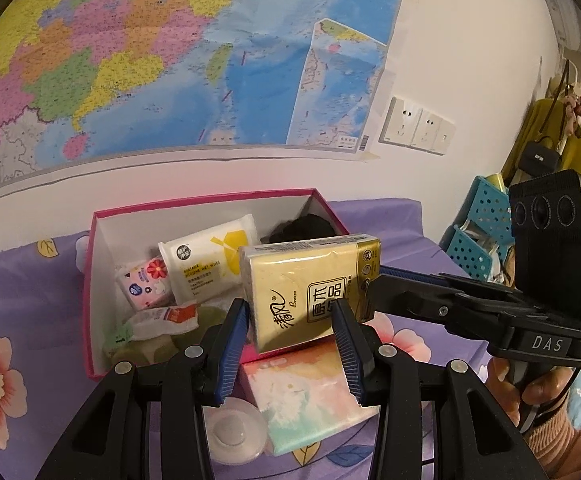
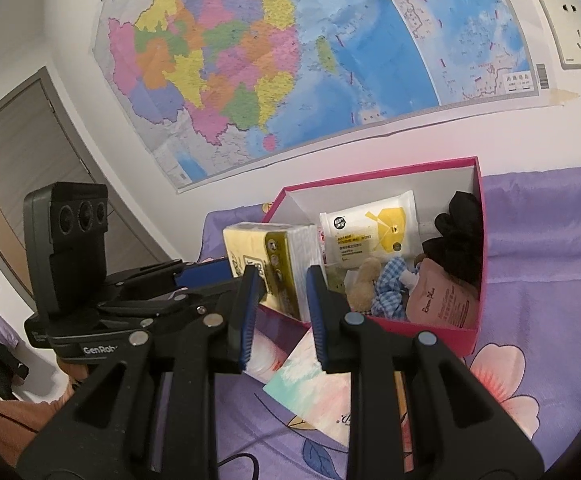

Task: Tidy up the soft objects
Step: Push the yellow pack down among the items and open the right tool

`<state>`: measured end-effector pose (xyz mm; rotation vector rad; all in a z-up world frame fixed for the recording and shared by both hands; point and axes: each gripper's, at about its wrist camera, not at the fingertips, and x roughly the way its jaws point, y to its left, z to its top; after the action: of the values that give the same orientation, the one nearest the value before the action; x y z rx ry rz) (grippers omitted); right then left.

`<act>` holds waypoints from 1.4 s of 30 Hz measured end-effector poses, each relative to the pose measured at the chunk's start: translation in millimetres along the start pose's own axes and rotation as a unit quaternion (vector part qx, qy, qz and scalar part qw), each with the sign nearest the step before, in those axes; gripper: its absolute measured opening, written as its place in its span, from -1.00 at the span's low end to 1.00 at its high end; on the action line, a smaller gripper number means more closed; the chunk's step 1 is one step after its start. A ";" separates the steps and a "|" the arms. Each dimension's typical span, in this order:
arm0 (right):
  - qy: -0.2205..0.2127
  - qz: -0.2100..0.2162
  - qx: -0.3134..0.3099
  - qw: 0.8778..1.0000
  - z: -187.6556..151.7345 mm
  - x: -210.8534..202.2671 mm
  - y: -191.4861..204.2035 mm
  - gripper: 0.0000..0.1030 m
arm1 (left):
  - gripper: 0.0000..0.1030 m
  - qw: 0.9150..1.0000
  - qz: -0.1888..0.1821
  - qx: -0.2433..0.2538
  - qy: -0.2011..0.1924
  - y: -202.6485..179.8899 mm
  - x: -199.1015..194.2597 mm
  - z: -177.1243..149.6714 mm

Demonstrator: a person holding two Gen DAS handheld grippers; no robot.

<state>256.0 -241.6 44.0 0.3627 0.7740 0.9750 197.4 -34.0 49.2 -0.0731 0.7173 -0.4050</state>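
tissue pack (image 1: 310, 288): yellow, soft, printed | my left gripper (image 1: 290, 312) and right gripper (image 2: 284, 280) both clamp it | right view alone shows its white end, over pink box (image 2: 430, 330)

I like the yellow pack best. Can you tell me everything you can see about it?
The yellow pack is a soft brick of paper tissues in shiny plastic wrap, with a gold band, dark lettering and white tissue edges showing at one end. It is held up, tilted, over the near rim of the pink box. The left gripper pinches its lower edge and the right gripper clamps its end. Nothing else seems to touch it.
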 end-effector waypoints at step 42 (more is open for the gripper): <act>0.010 -0.010 0.025 1.000 16.4 29.4 -24.4 -0.47 | -0.17 0.999 0.024 0.003 0.021 14.5 30.0 18.1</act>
<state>292.2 -228.8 28.3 0.3885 0.8204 0.9439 234.4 -33.6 41.2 -0.0417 0.7569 -0.3640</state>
